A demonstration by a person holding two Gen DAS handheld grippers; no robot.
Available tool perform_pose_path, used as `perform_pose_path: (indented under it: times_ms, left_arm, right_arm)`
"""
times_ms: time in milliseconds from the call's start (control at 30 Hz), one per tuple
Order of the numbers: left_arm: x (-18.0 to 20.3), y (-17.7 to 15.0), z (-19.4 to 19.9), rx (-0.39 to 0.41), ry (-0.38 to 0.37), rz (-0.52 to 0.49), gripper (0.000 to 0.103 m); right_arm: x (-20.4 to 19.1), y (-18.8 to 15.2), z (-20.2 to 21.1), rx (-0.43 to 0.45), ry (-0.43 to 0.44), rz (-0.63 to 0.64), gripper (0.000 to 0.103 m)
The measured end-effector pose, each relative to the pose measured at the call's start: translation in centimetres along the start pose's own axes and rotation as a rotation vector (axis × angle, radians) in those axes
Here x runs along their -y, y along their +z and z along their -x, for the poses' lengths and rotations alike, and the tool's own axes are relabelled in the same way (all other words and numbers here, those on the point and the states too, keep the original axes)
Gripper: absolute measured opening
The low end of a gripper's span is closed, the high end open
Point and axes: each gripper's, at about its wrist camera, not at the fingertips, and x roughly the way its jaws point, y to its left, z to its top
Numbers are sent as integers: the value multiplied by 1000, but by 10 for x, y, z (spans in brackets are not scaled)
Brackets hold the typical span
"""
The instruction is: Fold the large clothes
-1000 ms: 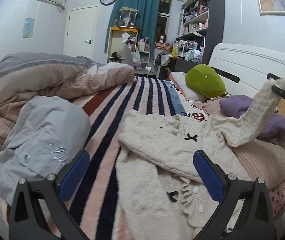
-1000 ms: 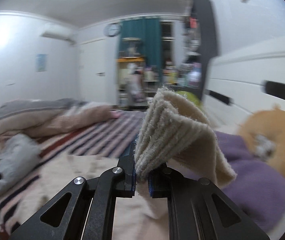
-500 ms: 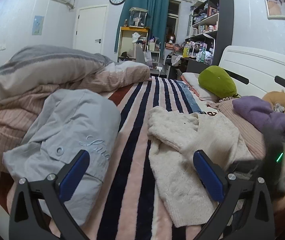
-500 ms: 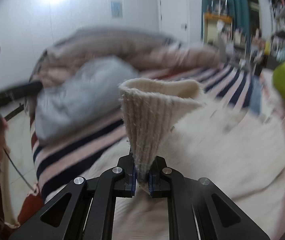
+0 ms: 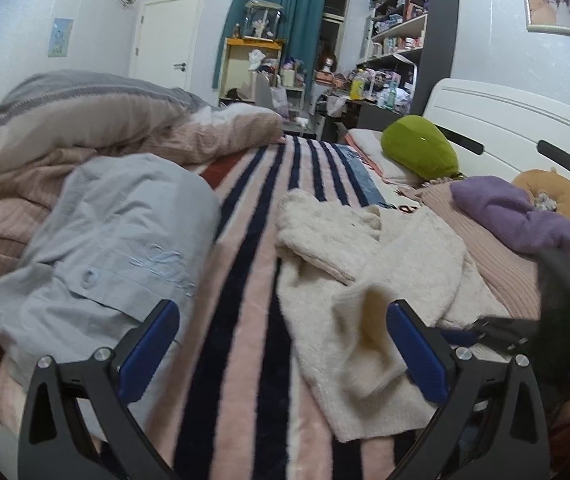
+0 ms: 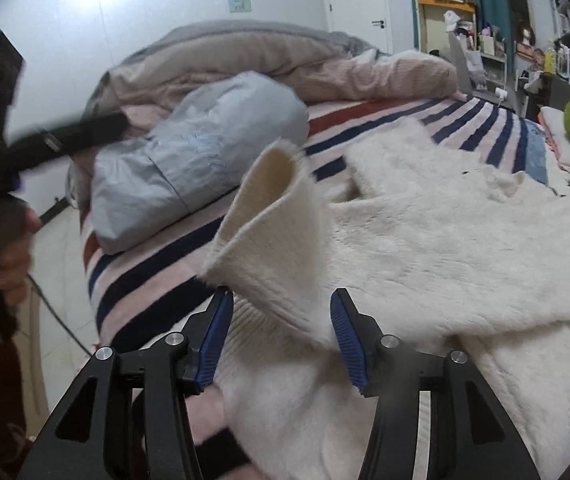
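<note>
A cream knitted sweater [image 5: 369, 264] lies on the striped bed, its sleeve folded across the body. The sleeve cuff [image 6: 273, 224] stands between the jaws of my right gripper [image 6: 279, 338], which is open and no longer pinches it. The sweater's body [image 6: 465, 248] spreads to the right in the right wrist view. The cuff [image 5: 369, 332] also shows in the left wrist view, just left of the right-hand pad. My left gripper [image 5: 281, 348] is open and empty, hovering over the striped blanket [image 5: 245, 280] near the bed's front edge.
A folded grey-blue shirt [image 5: 105, 256] lies left of the sweater. A heaped duvet [image 5: 85, 128] fills the back left. A green cushion [image 5: 419, 148], a purple garment [image 5: 521, 220] and pillows sit by the white headboard [image 5: 505, 128] on the right.
My right gripper carried the sleeve across the sweater toward the bed's front edge, then opened and let the cuff go. My left gripper stayed open and shifted slightly.
</note>
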Motion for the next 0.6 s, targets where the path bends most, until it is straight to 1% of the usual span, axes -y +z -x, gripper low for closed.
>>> perform_pose_path:
  times_ms: [100, 167, 300, 367, 433, 467, 533, 600]
  left_arm:
    - [7, -5, -9, -25, -25, -4, 102]
    - [12, -9, -19, -52, -43, -11, 102]
    - [18, -19, -41, -112, -99, 4, 102]
    - [17, -28, -53, -149, -129, 34, 102]
    - [14, -39, -63, -195, -154, 74, 99]
    - [12, -44, -67, -220, -167, 91, 97]
    - [11, -53, -74, -258, -187, 112, 91]
    - [12, -61, -81, -286, -196, 119, 90]
  right_arm:
    - [11, -6, 34, 41, -27, -20, 55]
    - [22, -14, 60, 70, -60, -37, 56]
    - [59, -44, 109, 105, -172, -145, 58]
    - [78, -68, 130, 132, -250, -202, 58]
    - [91, -86, 141, 118, -295, -248, 58]
    - [100, -101, 147, 108, -320, -287, 58]
    - [112, -123, 155, 97, -343, -345, 58]
    - [122, -142, 160, 88, -353, -402, 58]
